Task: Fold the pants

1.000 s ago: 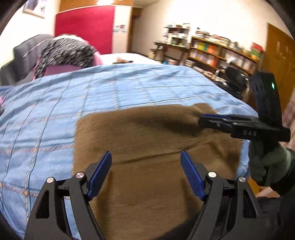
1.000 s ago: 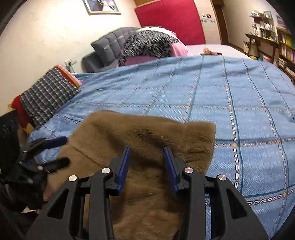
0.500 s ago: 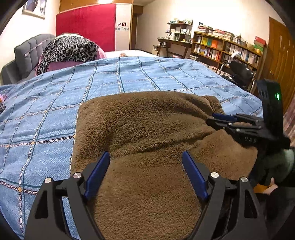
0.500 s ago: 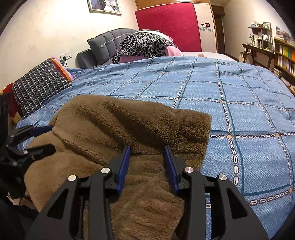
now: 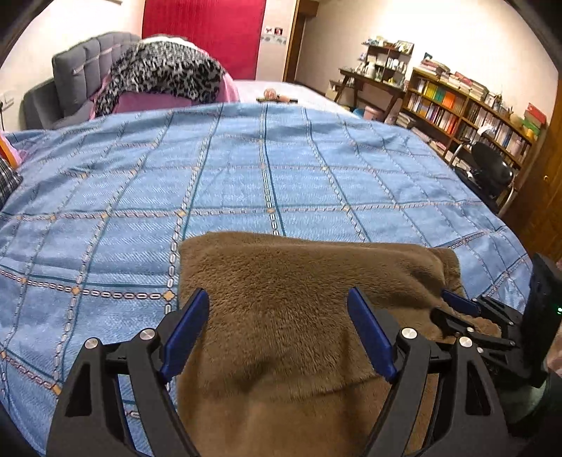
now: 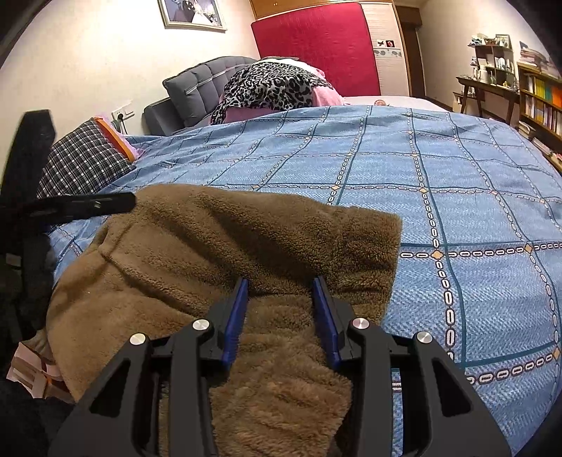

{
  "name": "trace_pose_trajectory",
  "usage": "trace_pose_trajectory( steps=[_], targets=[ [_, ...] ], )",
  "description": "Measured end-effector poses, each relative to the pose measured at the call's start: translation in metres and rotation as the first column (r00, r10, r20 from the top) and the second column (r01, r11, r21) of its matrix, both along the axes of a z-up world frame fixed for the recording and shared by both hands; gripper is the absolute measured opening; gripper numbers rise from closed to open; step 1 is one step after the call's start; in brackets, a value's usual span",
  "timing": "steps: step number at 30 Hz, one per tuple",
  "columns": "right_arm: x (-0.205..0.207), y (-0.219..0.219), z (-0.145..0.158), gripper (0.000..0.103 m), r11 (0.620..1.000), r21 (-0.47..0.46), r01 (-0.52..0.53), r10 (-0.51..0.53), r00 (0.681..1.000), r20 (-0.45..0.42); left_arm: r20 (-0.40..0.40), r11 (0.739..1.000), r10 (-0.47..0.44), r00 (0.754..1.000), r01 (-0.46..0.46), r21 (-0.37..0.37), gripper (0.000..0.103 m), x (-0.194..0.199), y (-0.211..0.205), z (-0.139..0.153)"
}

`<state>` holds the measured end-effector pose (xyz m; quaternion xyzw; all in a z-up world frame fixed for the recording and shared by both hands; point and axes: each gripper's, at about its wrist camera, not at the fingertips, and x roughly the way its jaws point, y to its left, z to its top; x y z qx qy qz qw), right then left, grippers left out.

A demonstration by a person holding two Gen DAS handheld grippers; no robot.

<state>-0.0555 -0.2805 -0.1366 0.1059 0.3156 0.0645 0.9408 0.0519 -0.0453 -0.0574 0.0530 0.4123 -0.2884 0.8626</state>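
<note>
Premises: a lived-in bedroom in a private home. Evidence: a wide bed (image 5: pixel 267 168) under a blue checked bedspread (image 6: pixel 439 168), a grey tufted headboard (image 6: pixel 196 88), a checked pillow (image 6: pixel 80 161) and a leopard-print blanket (image 5: pixel 165 73) heaped at the head end, with a framed picture (image 6: pixel 191 12) on the cream wall above and a red panel (image 6: pixel 316 52) leaning upright behind. Along the far wall stand a wooden bookshelf (image 5: pixel 467 105) packed with books, a small desk (image 5: pixel 372 79) carrying ornaments, a black chair (image 5: pixel 490 168) and a wooden door (image 5: pixel 548 197).
</note>
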Motion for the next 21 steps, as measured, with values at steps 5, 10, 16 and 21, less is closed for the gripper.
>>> trace_pose_trajectory(
  steps=[5, 10, 16, 21],
  targets=[
    [-0.001, 0.001, -0.001, 0.040, 1.000, -0.003, -0.006, 0.006, 1.000, 0.003, -0.048, 1.000, 0.013, 0.999, -0.014, -0.006, 0.080, 0.011, 0.001, -0.026],
    [-0.001, 0.002, -0.003, 0.040, 1.000, -0.006, -0.008, 0.008, 1.000, 0.010, -0.033, 1.000, 0.006, 0.999, -0.006, 0.002, 0.082, 0.010, 0.002, -0.039],
    [-0.001, 0.001, -0.004, 0.040, 1.000, 0.003, -0.005, 0.005, 1.000, 0.011, -0.044, 0.999, 0.021, 0.999, -0.020, 0.027, 0.082, 0.013, -0.002, -0.041],
    [-0.002, -0.002, -0.004, 0.040, 1.000, 0.018, -0.001, 0.001, 1.000, 0.007, -0.048, 0.997, 0.058, 0.997, -0.055, 0.056, 0.086, 0.010, -0.002, -0.029]
  ],
)
